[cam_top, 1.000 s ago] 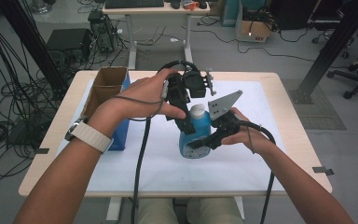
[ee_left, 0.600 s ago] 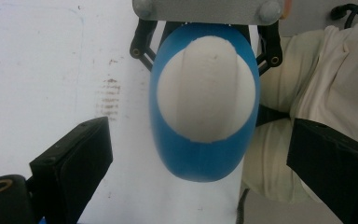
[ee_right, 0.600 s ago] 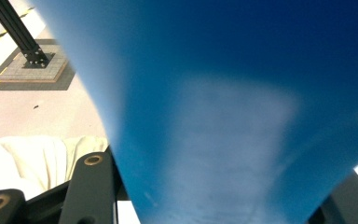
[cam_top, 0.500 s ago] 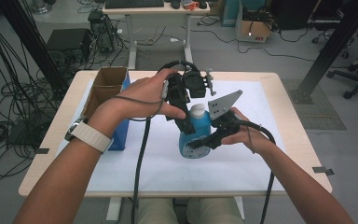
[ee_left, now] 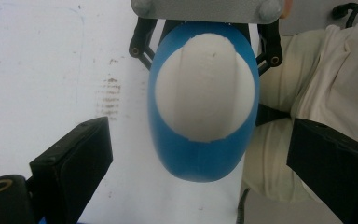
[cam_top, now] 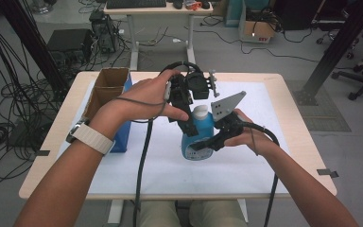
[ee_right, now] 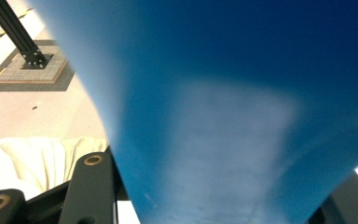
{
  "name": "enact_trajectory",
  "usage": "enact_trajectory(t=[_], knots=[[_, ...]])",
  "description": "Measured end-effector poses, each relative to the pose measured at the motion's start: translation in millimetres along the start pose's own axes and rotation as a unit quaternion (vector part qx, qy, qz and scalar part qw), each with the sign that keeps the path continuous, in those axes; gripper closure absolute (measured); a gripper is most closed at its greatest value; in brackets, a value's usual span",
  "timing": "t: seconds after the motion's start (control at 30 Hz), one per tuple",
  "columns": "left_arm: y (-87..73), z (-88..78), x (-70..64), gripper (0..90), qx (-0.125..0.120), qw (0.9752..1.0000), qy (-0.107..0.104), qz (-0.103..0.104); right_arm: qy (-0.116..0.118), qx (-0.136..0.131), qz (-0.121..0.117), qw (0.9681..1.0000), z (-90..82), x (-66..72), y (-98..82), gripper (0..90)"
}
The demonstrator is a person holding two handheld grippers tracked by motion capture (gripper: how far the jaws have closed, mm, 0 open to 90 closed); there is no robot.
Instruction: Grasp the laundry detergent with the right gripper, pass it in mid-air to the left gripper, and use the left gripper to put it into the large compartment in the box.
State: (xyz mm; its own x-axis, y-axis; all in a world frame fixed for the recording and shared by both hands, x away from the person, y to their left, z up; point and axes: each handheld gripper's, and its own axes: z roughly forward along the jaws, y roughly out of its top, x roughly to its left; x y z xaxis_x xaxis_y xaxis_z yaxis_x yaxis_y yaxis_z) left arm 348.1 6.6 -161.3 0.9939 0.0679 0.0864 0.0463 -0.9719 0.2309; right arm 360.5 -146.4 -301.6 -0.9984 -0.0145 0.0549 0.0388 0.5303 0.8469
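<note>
A blue bottle (cam_top: 199, 139) with a white cap (cam_top: 200, 112) stands upright on the white mat (cam_top: 264, 156). My right gripper (cam_top: 207, 142) comes in from the right, shut on the bottle's body. In the right gripper view the blue wall (ee_right: 242, 116) sits tight between the jaws of my right gripper (ee_right: 223, 196). My left gripper (cam_top: 189, 124) points down over the bottle's top. In the left gripper view the cap (ee_left: 204, 95) and blue shoulder (ee_left: 204, 158) lie below my left gripper (ee_left: 200, 135), which is open, jaws wide apart and touching nothing. The right gripper's grey plate (ee_left: 205, 9) shows at the top.
An open cardboard box (cam_top: 106, 87) stands at the table's left, with a blue box (cam_top: 123, 135) against its near side. The mat's right half is bare. A desk (cam_top: 156, 7) and cables stand beyond the far edge. The person's trousers (ee_left: 335, 93) are at the near edge.
</note>
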Motion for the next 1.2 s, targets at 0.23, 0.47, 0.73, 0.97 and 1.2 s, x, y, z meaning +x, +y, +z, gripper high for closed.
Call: enact_trajectory(t=[0.23,0.47,0.73,0.97,1.2], knots=[[-0.3,-0.2,-0.2,7.0,-0.001,1.0000,0.001,-0.001,0.000,-0.002,-0.001,1.0000,-0.3,-0.2,0.4,43.2],[0.0,-0.1,-0.4,7.0,0.000,1.0000,0.000,-0.001,0.000,-0.002,-0.001,1.0000,-0.4,-0.4,0.5,43.2],[0.4,0.0,-0.5,7.1,0.001,1.0000,0.000,0.000,-0.002,-0.005,0.003,1.0000,-1.2,-0.1,0.3,43.2],[0.4,-0.1,-0.5,7.1,0.002,1.0000,-0.001,0.000,0.001,-0.003,0.001,1.0000,-1.9,-0.8,0.4,43.2],[0.5,-0.2,-0.7,7.1,0.003,1.0000,0.000,0.000,0.000,-0.002,0.001,1.0000,-2.0,-0.8,0.4,43.2]])
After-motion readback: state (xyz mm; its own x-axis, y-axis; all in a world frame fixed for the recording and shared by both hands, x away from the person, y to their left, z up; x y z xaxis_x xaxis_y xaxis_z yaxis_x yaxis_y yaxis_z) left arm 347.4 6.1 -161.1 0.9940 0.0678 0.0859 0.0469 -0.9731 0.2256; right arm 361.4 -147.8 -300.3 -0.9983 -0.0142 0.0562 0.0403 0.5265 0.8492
